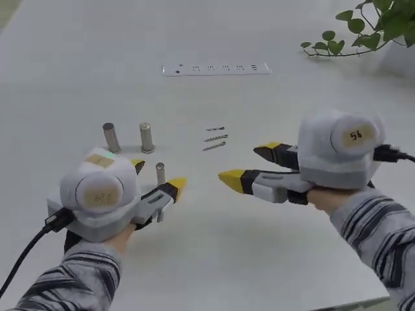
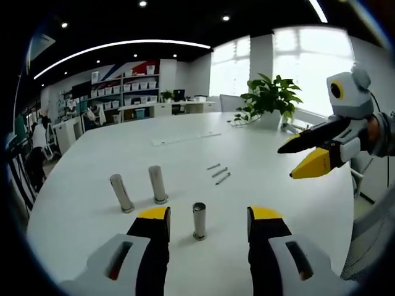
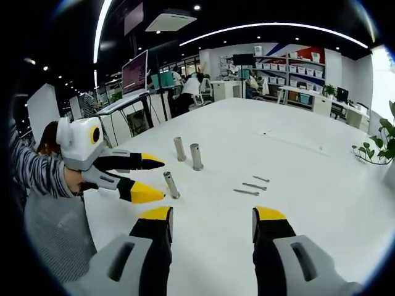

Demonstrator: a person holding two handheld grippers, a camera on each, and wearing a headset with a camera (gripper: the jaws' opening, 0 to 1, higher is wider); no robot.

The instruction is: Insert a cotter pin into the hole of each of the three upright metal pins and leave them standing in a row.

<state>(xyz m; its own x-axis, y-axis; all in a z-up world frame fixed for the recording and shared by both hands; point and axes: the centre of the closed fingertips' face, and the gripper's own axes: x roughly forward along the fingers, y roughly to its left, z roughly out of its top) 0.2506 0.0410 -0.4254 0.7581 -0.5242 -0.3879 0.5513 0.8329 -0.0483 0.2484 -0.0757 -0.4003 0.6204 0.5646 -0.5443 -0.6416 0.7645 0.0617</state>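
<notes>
Three upright metal pins stand on the white table: two side by side [image 1: 111,137] [image 1: 146,137] and a shorter-looking one [image 1: 160,173] nearer to me. My left gripper [image 1: 157,175] is open, and the near pin [image 2: 199,220] stands between its yellow fingertips without touching them. Three small cotter pins [image 1: 215,137] lie in a stack to the right of the pins, and in the left gripper view they [image 2: 220,172] lie beyond the near pin. My right gripper [image 1: 245,164] hovers open and holds nothing, just right of and nearer than the cotter pins [image 3: 254,185].
A white power strip [image 1: 216,69] lies flat at the back of the table [image 1: 214,259]. A potted plant [image 1: 369,26] trails leaves over the far right corner. The table's front edge runs close under my arms.
</notes>
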